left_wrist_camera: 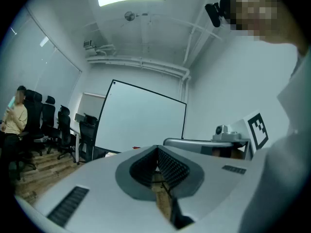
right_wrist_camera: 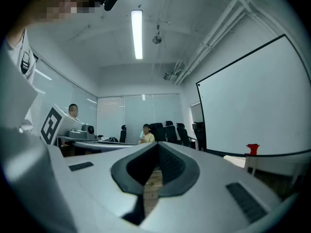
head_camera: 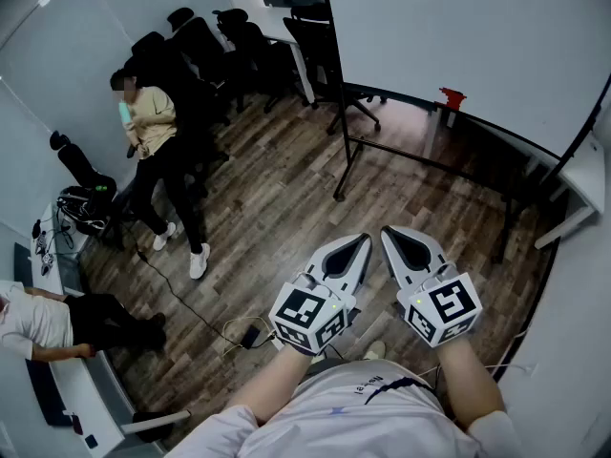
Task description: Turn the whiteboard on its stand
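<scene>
Whiteboard (head_camera: 458,36) is ahead and to my right on its black stand (head_camera: 345,151), well apart from both tools. Probably a stiff, wide panel that swings easily on its pivots. The face looks slick, so I'd take the frame edge or bottom rail, not the surface. A small red item (head_camera: 451,96) on the tray could fall when it turns. Left gripper (head_camera: 355,248) and right gripper (head_camera: 396,239) are held low in front of me, jaws closed tip to tip, holding and touching nothing.
</scene>
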### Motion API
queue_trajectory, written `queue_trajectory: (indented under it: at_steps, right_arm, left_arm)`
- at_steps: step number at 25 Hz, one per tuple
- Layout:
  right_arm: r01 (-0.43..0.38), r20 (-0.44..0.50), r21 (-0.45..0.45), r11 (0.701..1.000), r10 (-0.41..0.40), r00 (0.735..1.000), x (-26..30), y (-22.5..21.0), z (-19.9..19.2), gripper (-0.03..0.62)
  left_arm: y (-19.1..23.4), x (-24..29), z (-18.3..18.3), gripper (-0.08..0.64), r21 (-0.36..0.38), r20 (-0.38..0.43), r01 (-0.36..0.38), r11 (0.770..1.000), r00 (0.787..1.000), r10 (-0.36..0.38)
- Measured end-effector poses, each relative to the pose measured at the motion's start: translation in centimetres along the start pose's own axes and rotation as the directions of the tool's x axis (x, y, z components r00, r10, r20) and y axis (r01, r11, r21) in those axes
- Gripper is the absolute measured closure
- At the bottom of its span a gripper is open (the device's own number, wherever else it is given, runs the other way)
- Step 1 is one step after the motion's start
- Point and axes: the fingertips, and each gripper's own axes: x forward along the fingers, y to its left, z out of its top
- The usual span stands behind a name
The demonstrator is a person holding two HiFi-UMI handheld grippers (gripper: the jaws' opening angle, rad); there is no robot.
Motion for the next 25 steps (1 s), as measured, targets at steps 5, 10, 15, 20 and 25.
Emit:
queue_trajectory:
  at_steps: [5,10,15,20,25]
  right_arm:
    - [-0.001,-0.002,0.008,1.0,0.001,1.0,-0.4,0.0,0.0,0.581]
    - [-0.018,0.01,0.019,1.0,0.018,1.0,-0.7,-0.3,0.2,0.581]
    - [-0.026,0.032,0.055,0.998,0.024,0.999,-1.6,-1.2,0.0,0.581]
    - [-0.004,0.042,0.099,0.995,0.0,0.999,-0.4,-3.1,-0.4,0.581]
    - [-0.004,0.017,0.118,0.993,0.002,1.0,2.2,-4.0,-1.3,0.581]
  left_arm:
    - [-0.3,-0.1,0.2,0.549,-0.001,0.0,-0.004,1.0,1.0,0.004]
    - [-0.4,0.3,0.0,0.549,0.004,-0.009,-0.009,1.0,1.0,0.009]
    - [-0.2,0.0,-0.5,0.549,0.01,-0.022,-0.026,1.0,0.999,0.026]
    - [3.7,0.0,0.3,0.549,0.008,-0.014,-0.081,0.997,0.997,0.081]
    - [7.2,0.9,0.7,0.549,-0.008,-0.019,-0.113,0.994,0.993,0.113]
